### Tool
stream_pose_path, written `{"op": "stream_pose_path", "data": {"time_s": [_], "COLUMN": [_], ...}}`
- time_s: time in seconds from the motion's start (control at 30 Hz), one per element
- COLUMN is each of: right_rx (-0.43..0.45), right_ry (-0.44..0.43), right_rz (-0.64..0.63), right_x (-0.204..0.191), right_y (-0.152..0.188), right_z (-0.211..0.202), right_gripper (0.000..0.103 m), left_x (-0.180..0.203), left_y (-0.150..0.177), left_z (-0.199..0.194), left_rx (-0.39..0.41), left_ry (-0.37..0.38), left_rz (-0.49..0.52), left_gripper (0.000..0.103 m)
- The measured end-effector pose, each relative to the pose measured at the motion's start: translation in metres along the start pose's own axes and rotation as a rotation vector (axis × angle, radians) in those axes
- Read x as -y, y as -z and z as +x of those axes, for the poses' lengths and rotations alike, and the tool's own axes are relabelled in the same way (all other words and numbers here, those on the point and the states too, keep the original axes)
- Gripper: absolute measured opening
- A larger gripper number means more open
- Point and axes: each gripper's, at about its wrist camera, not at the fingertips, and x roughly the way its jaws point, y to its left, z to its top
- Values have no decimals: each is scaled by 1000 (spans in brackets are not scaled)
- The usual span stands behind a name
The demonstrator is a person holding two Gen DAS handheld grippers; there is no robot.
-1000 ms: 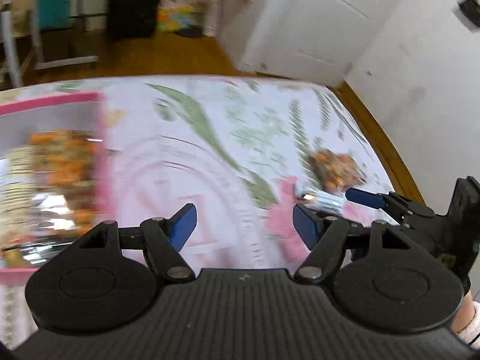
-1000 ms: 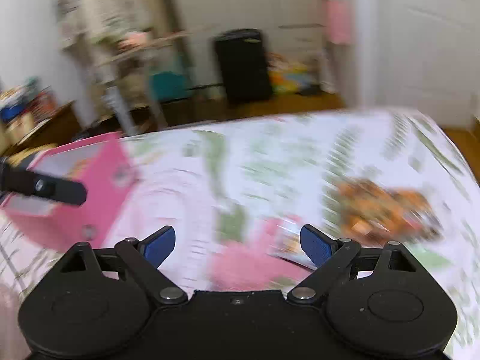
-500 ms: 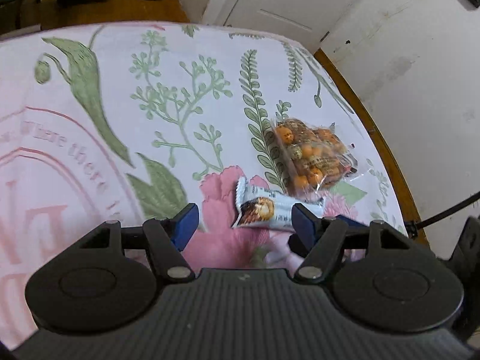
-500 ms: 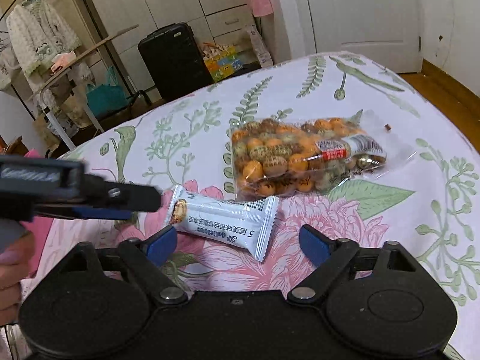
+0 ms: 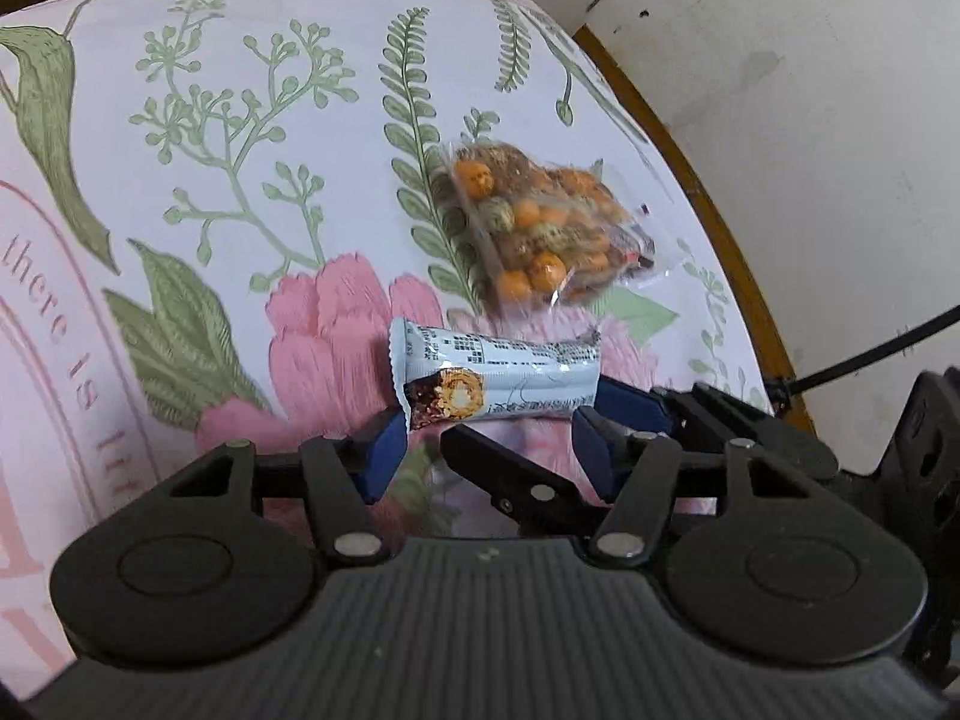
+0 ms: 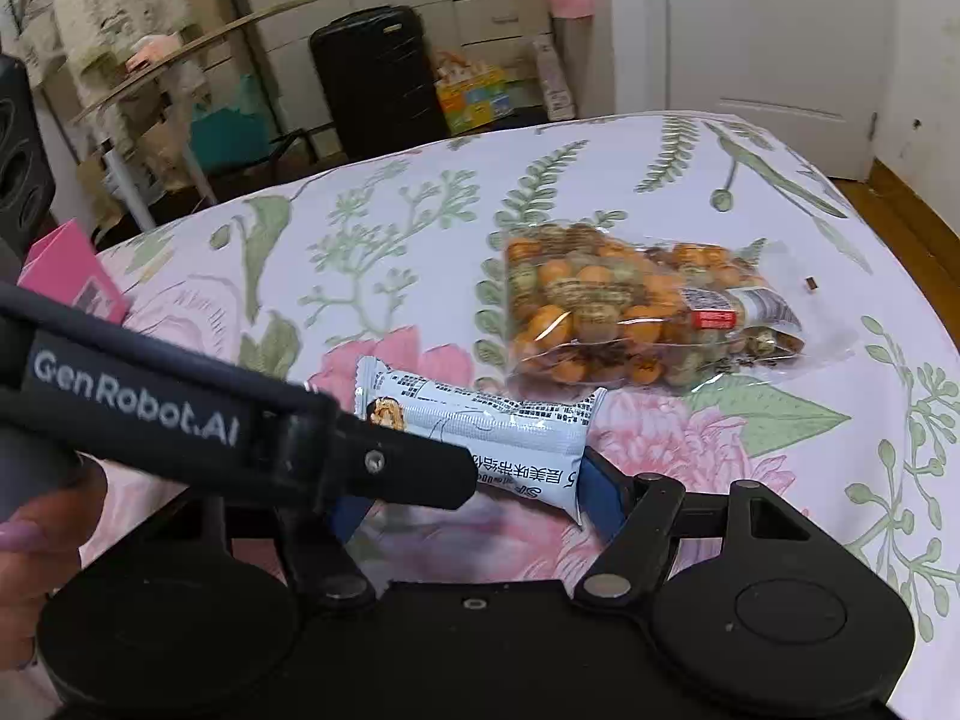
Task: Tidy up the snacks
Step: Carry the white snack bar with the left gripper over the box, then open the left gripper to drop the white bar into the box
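A light-blue wrapped snack bar (image 5: 498,375) lies on the floral tablecloth, also in the right wrist view (image 6: 480,429). A clear bag of orange and green coated nuts (image 5: 543,231) lies just beyond it, also in the right wrist view (image 6: 636,306). My left gripper (image 5: 486,450) is open, its blue fingertips at the bar's near edge. My right gripper (image 6: 480,495) is open and straddles the bar's near side. The left gripper's arm (image 6: 240,426) crosses over the right one's left finger. No finger presses the bar.
The tablecloth (image 5: 240,180) covers the table, whose right edge (image 5: 690,180) runs near a white wall. A pink box (image 6: 72,276) shows at the far left. A black suitcase (image 6: 372,78), a rack and cupboards stand behind the table.
Both grippers swung right from the pink box and closed in on the snack bar. The bar now lies at both pairs of fingertips, and the left gripper overlaps the right.
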Motion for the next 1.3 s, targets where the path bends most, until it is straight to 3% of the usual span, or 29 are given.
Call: {"op": "stream_pose_path", "data": {"time_s": [0.27,0.53,0.63,0.77,1.0,1.3], "right_rx": [-18,38,41,69,98,108], "right_ry": [-97,-184,-234,-323,-460,-532], "right_rz": [-74,-166,-260,-309,-409,-518], "right_x": [-40,-97,-125,-158,-214,-285], "right_y": [-4,-11,-14,-22,-40,-51], "right_z": [-23,-54,-61,-74,-84,-65], "right_gripper": [86,88,88,87,79,76], "left_x": [8,5,1,-21,-55,-113], "left_y": [17,38,53,69,86,99], "left_z": [-38,-111,-139,-183,-250,-301], "left_rx": [-47,31,81,106,200,261], "left_ry": [-99,-197,-250,-255,-323,-395], "left_rz": [9,-19,-31,-121,-155,-266], "left_gripper": [59,59,58,58,61,62]}}
